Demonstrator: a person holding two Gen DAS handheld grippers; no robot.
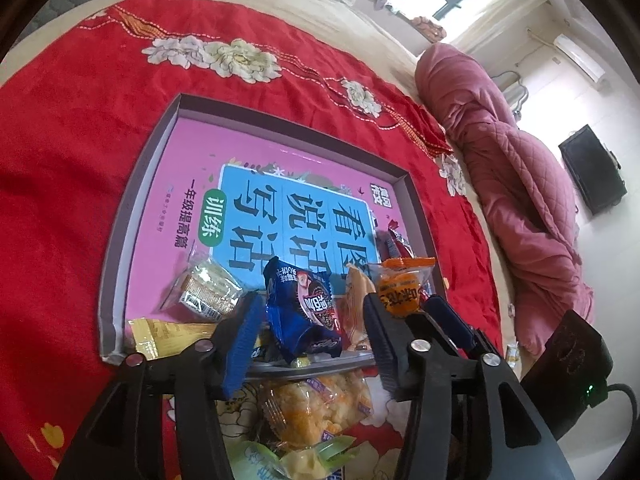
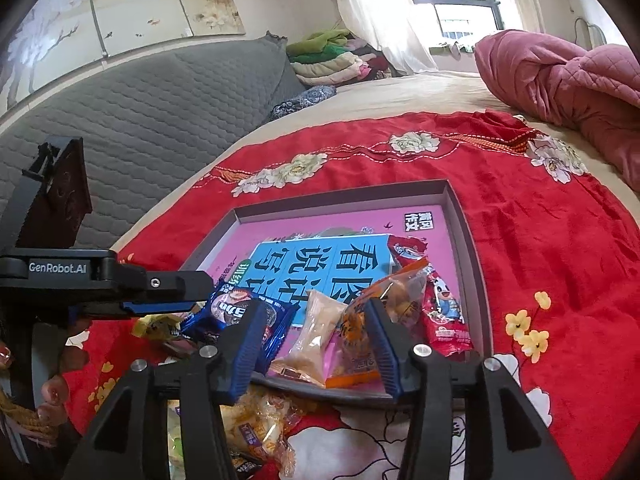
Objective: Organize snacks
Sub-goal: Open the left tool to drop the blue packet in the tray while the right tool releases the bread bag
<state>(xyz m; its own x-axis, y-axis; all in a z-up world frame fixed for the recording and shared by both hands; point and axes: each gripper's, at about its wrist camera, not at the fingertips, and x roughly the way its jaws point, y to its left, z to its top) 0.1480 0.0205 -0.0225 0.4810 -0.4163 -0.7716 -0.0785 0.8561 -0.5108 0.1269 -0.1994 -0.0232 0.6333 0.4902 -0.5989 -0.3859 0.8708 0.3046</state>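
Note:
A shallow grey box [image 1: 120, 216] with a pink book cover as its floor lies on a red flowered cloth; it also shows in the right wrist view [image 2: 466, 216]. Several snacks lie at its near end: a blue packet [image 1: 308, 312] [image 2: 240, 316], an orange packet [image 1: 400, 284] [image 2: 360, 320], a beige packet [image 2: 316, 328], a red packet [image 2: 436, 300], a clear biscuit packet [image 1: 208, 288] and a yellow one [image 1: 160, 338]. My left gripper [image 1: 308, 336] is open, fingers either side of the blue packet. My right gripper [image 2: 316, 344] is open over the beige and orange packets.
More snack packets [image 1: 316, 404] [image 2: 260, 428] lie on the cloth in front of the box. A pink quilt [image 1: 512, 184] [image 2: 568, 76] is heaped at the right. A grey headboard [image 2: 160, 120] and folded clothes [image 2: 332, 60] stand behind.

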